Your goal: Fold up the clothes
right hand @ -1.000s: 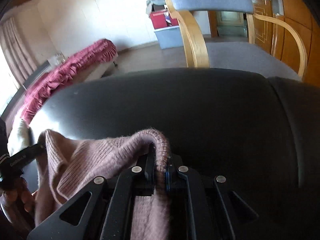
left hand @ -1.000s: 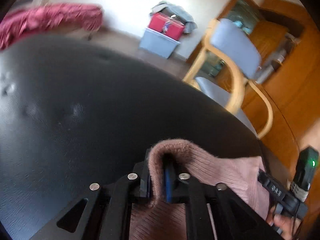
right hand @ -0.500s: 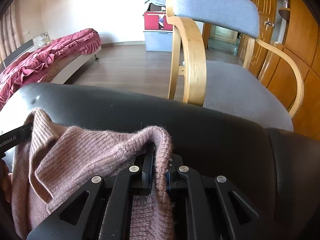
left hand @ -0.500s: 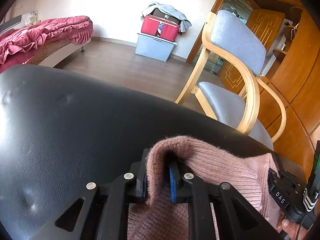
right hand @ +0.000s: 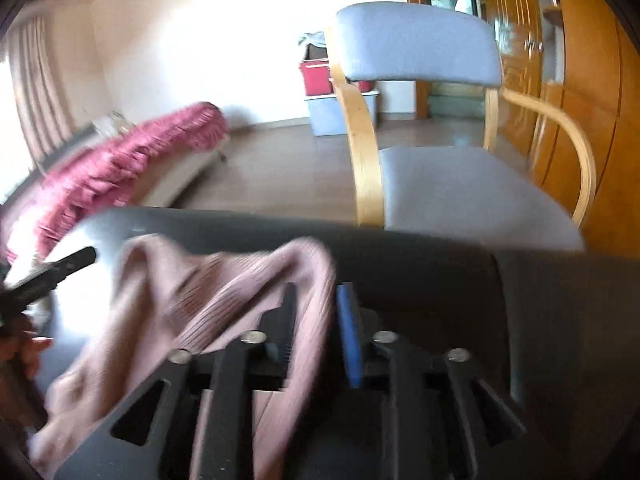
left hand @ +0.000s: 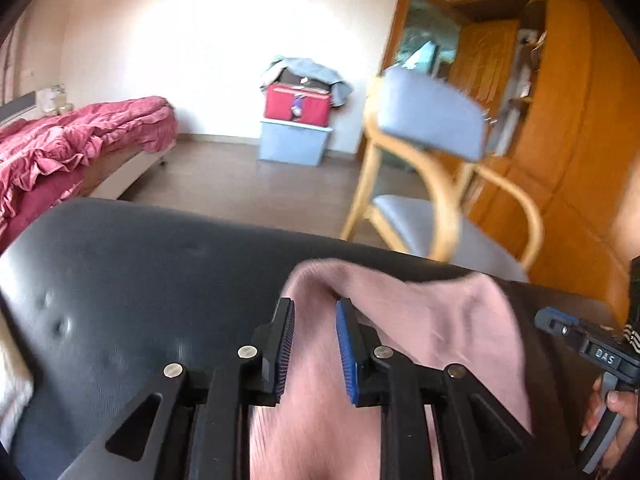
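A pink knitted sweater [left hand: 420, 320] lies bunched on a black leather cushion [left hand: 160, 272]. My left gripper [left hand: 315, 308] hovers just over it. Its jaws are opening, and a raised fold of the sweater stands loose between the blue pads with a gap on each side. In the right wrist view the sweater [right hand: 208, 288] drapes over the cushion [right hand: 420, 264]. My right gripper [right hand: 317, 296] is opening too; a fold hangs against its left finger, clear of the blue right pad. A hand [left hand: 612, 420] holds the right tool at the far right.
A wooden armchair with grey cushions [left hand: 432, 120] [right hand: 416, 44] stands just beyond the black cushion. A bed with a red cover [left hand: 80, 136] is at the left. A red suitcase on a blue box [left hand: 298, 104] stands by the far wall. Wooden cupboards [left hand: 560, 100] line the right.
Both grippers were shut on folds of the sweater; now both sets of jaws have parted and the folds sit slack. Both grippers have risen, so more of the room shows.
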